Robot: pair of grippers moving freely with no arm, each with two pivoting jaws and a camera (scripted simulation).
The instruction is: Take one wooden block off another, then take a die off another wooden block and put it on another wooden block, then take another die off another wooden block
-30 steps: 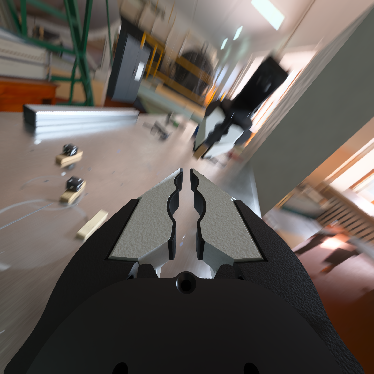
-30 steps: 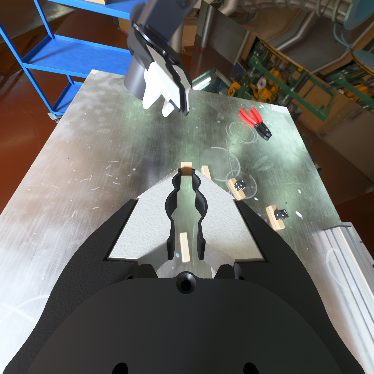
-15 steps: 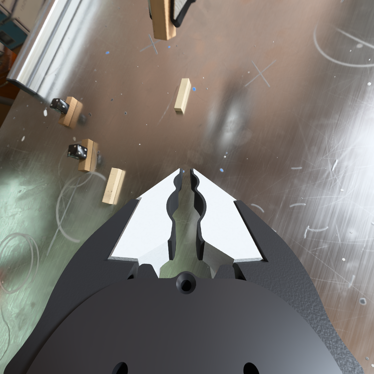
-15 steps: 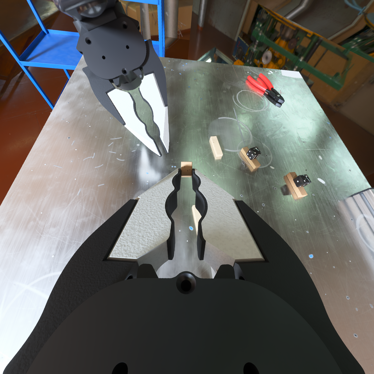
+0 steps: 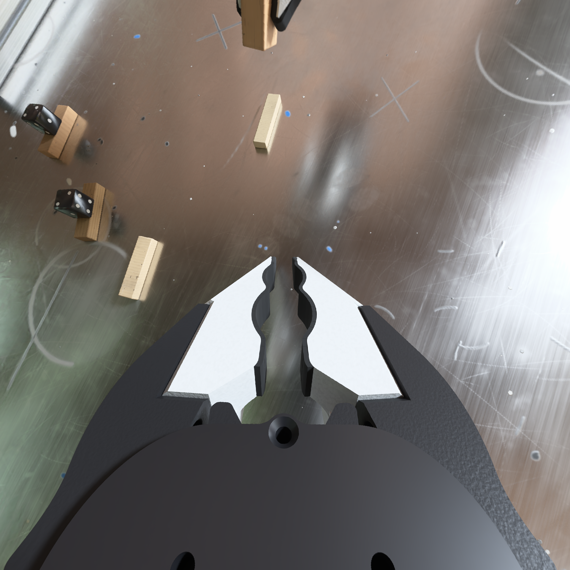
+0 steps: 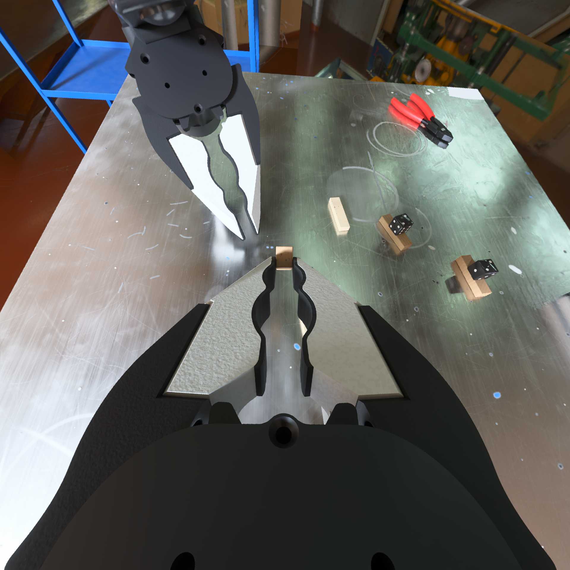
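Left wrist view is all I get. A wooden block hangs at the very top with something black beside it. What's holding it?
Observer: The right gripper is. Its fingertips pinch that wooden block above the table.
Operator: Is anything else on the table that I can't see?
Observer: Yes, red-handled pliers lie near the far right corner in the right wrist view.
Operator: What about off the table?
Observer: A blue shelf rack stands just past the far left corner.
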